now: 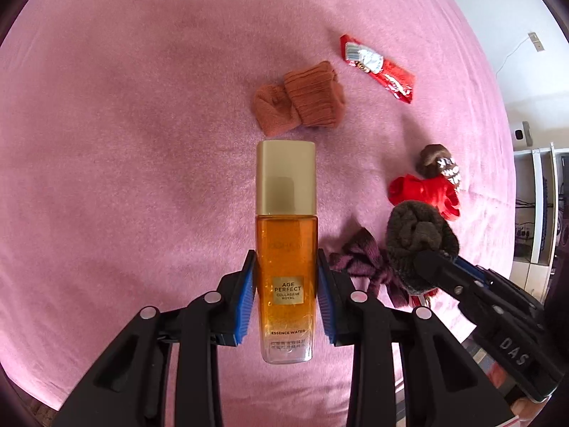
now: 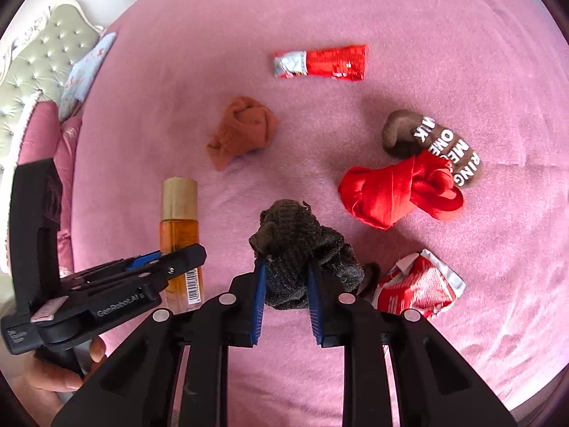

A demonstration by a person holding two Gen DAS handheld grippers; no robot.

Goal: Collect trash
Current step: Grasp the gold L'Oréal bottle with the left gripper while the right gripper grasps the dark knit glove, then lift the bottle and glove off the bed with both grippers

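Trash on the pink bed [image 2: 355, 7] is mixed with clothing, and both grippers are already loaded. The left gripper [image 1: 286, 299] has its fingers closed narrowly on an amber bottle [image 1: 286, 249] with a gold cap, pads pressed against the lower body, the bottle apparently lifted clear of the blanket. The right gripper [image 2: 286, 299] has its fingers pinched on a dark rolled sock [image 2: 298, 245], which bulges above and beside the pads. Not yet gathered are a long red wrapper [image 2: 320, 62] far up the bed and a crumpled red-and-white packet [image 2: 419, 284] just beside the right gripper. An orange sock [image 2: 242, 128], a red cloth [image 2: 394, 192] and a brown lettered sock [image 2: 434, 142] lie between them. The main risk, as I judge it, is sorting: the sock looks like laundry rather than rubbish and could end up with the trash. The smooth bottle, held low with its heavy cap end out, could also pivot or slip if swung quickly.
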